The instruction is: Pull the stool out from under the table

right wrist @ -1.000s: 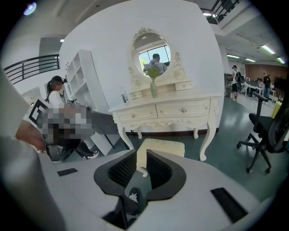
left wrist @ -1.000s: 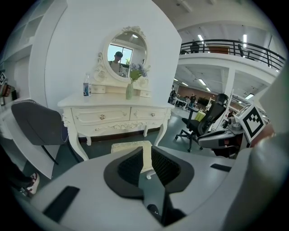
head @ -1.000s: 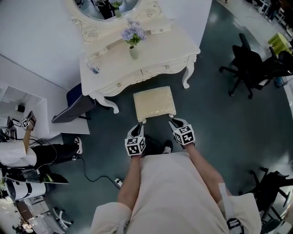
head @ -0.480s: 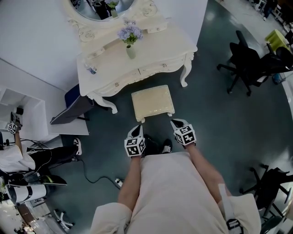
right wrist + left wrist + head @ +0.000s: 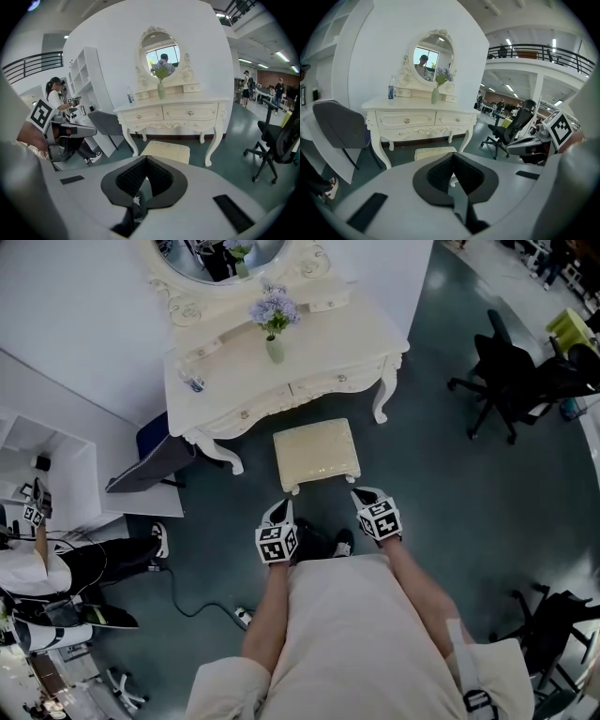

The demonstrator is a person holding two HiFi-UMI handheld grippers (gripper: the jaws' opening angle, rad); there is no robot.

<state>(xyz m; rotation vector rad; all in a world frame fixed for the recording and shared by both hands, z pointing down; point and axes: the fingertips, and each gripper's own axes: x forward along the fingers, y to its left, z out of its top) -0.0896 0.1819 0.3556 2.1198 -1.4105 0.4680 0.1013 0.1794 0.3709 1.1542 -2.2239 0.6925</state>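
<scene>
We stand with both forearms stretched forward from our torso (image 5: pixel 361 643), which fills the lower middle of the head view. Our left forearm (image 5: pixel 270 596) ends in the left gripper (image 5: pixel 284 506), just left of centre. Our right forearm (image 5: pixel 410 570) ends in the right gripper (image 5: pixel 362 493), just right of centre and slightly higher in the frame. Both grippers point toward the top of the frame and tilt downward, side by side but apart. In each gripper view the two dark jaws meet, pressed together at their tips.
</scene>
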